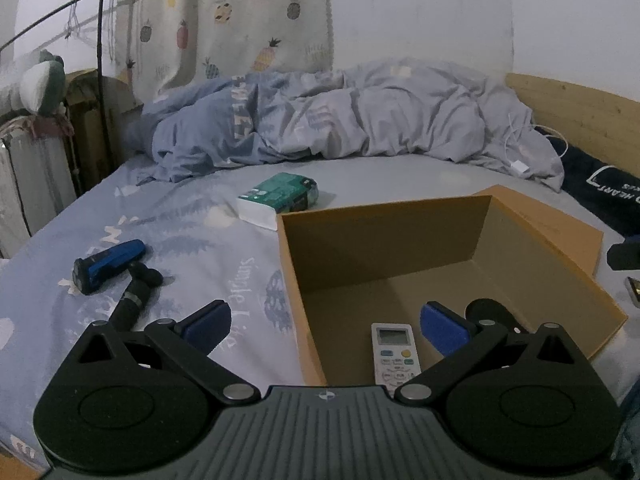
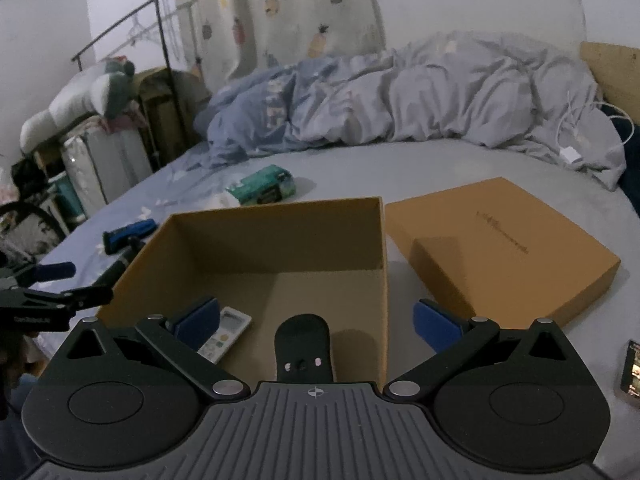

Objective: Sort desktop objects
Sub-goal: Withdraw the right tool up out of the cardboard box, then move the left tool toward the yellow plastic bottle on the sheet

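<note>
An open brown cardboard box [image 1: 384,240] [image 2: 256,240] sits on the bed. Inside lie a white remote control [image 1: 394,352] [image 2: 224,334] and a flat black object [image 2: 304,344] [image 1: 486,312]. My left gripper [image 1: 326,326] is open and empty, straddling the box's left wall. My right gripper [image 2: 316,326] is open and empty over the box's right wall. On the sheet left of the box lie a blue and black shaver [image 1: 108,266] [image 2: 128,234], a black cylindrical tool [image 1: 134,296] and a green tissue pack [image 1: 278,198] [image 2: 262,190].
The box lid [image 2: 500,248] lies to the right of the box. A crumpled grey-blue duvet [image 1: 340,116] fills the far side of the bed. A wooden headboard [image 1: 572,104] and white charger cable [image 2: 572,136] are at right. A small device [image 2: 632,372] lies at the right edge.
</note>
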Action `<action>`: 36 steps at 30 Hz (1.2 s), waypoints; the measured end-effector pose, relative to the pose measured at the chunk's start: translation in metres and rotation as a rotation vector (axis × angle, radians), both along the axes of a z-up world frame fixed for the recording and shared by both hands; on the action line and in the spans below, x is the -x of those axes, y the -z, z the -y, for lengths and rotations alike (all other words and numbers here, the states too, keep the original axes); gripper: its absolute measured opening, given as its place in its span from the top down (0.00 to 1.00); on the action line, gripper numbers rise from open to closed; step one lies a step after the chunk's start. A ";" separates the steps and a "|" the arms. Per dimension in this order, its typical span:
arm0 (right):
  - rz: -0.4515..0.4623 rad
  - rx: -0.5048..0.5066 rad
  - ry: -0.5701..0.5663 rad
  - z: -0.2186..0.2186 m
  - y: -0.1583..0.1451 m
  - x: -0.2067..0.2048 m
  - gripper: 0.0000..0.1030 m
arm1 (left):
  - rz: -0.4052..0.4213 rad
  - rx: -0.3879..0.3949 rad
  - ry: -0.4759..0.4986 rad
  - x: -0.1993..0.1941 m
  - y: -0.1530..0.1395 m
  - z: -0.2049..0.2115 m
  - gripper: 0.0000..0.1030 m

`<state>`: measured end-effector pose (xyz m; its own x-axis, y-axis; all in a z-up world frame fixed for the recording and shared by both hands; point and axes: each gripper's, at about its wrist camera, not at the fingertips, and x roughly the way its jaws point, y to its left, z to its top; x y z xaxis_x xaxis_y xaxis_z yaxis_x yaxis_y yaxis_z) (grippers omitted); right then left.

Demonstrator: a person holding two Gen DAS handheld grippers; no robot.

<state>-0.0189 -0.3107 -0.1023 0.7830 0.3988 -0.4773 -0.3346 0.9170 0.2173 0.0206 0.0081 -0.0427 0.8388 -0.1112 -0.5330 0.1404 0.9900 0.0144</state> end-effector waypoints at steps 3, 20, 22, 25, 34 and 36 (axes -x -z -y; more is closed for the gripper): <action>-0.014 -0.018 0.001 0.002 0.001 -0.002 0.00 | -0.004 0.000 0.004 0.000 0.002 0.001 0.00; -0.061 -0.069 0.051 0.018 0.011 -0.013 0.00 | -0.053 0.007 0.007 -0.006 0.015 0.009 0.00; -0.072 -0.079 0.060 0.020 0.014 -0.016 0.00 | -0.057 0.008 0.007 -0.008 0.015 0.010 0.00; -0.090 -0.096 0.075 0.024 0.019 -0.020 0.00 | -0.062 0.014 0.005 -0.010 0.016 0.013 0.00; -0.122 -0.152 0.102 0.039 0.027 -0.019 0.00 | -0.085 0.029 0.014 -0.013 0.016 0.027 0.00; -0.125 -0.173 0.104 0.042 0.026 -0.017 0.00 | -0.087 0.035 0.014 -0.014 0.013 0.031 0.00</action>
<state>-0.0019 -0.3524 -0.1286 0.7636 0.4032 -0.5043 -0.2006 0.8906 0.4082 0.0343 -0.0228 -0.0558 0.7875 -0.1427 -0.5996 0.1537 0.9876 -0.0331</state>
